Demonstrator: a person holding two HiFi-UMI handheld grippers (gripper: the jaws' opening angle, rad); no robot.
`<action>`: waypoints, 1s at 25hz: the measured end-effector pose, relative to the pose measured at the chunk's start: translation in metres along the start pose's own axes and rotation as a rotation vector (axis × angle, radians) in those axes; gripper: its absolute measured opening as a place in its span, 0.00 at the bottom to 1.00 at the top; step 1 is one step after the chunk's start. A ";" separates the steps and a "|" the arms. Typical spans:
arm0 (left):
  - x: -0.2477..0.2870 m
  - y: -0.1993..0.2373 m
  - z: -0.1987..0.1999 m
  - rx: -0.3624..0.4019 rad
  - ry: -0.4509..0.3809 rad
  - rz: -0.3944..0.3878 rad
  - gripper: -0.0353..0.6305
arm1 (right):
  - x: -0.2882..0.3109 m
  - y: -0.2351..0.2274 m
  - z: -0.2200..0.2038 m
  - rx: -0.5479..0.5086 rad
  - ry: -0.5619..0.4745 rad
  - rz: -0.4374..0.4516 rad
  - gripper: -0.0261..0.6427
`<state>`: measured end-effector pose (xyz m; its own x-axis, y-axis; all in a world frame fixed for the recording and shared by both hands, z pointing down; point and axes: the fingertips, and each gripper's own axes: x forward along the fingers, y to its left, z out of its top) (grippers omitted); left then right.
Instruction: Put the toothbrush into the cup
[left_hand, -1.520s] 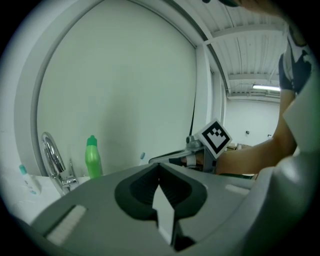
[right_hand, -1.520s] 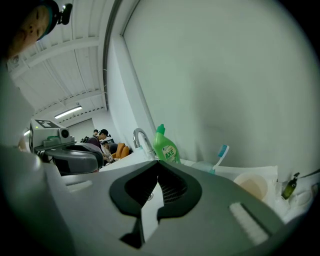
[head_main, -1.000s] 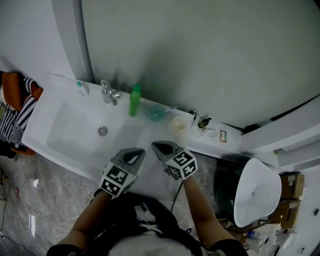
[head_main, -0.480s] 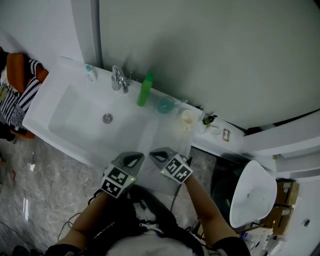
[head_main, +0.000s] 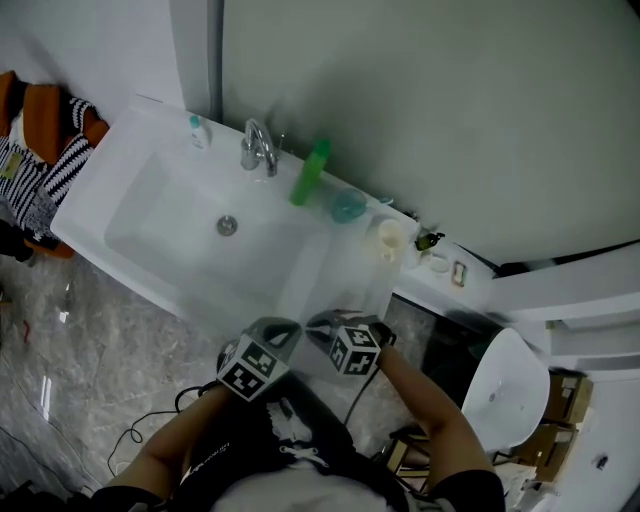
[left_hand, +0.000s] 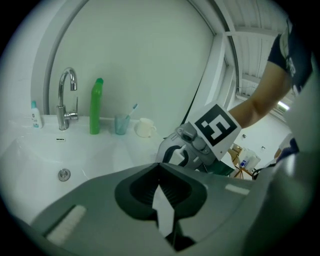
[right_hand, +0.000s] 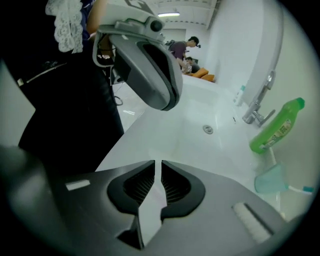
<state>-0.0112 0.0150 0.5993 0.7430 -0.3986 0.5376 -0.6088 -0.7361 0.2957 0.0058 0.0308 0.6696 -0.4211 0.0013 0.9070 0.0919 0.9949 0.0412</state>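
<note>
A teal cup (head_main: 349, 206) stands at the back of the white counter, between the green bottle and a cream mug (head_main: 390, 237). The toothbrush (left_hand: 131, 111) stands in this teal cup (left_hand: 121, 125), head up; the right gripper view shows its handle (right_hand: 300, 189) sticking out of the cup (right_hand: 272, 180). Both grippers hang side by side at the counter's front edge, far from the cup. My left gripper (head_main: 283, 330) is shut and empty. My right gripper (head_main: 318, 325) points steeply down; its jaws have just been opening to a narrow gap with nothing between them.
The sink basin (head_main: 130, 235) fills the left of the counter, with a faucet (head_main: 258, 148), a green bottle (head_main: 311, 171) and a small white bottle (head_main: 197, 130) behind it. Small items lie past the mug. A white round fixture (head_main: 505, 385) stands at the right, striped cloth (head_main: 30, 160) at the left.
Both grippers have drawn back from the counter toward its front edge and sunk lower. The right gripper has rolled and tipped downward. The sink now sits further up and right in view.
</note>
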 end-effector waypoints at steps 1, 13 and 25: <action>0.002 -0.005 -0.004 0.000 0.013 -0.011 0.05 | 0.003 0.005 -0.004 -0.026 0.028 0.020 0.11; 0.010 -0.018 -0.026 -0.010 0.084 -0.054 0.05 | 0.028 0.019 -0.043 -0.440 0.315 0.071 0.17; 0.005 -0.013 -0.035 -0.037 0.089 -0.034 0.05 | 0.044 0.024 -0.056 -0.562 0.418 0.166 0.12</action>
<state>-0.0087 0.0415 0.6257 0.7368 -0.3222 0.5944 -0.5948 -0.7270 0.3432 0.0397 0.0488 0.7338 0.0092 -0.0022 1.0000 0.6229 0.7823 -0.0040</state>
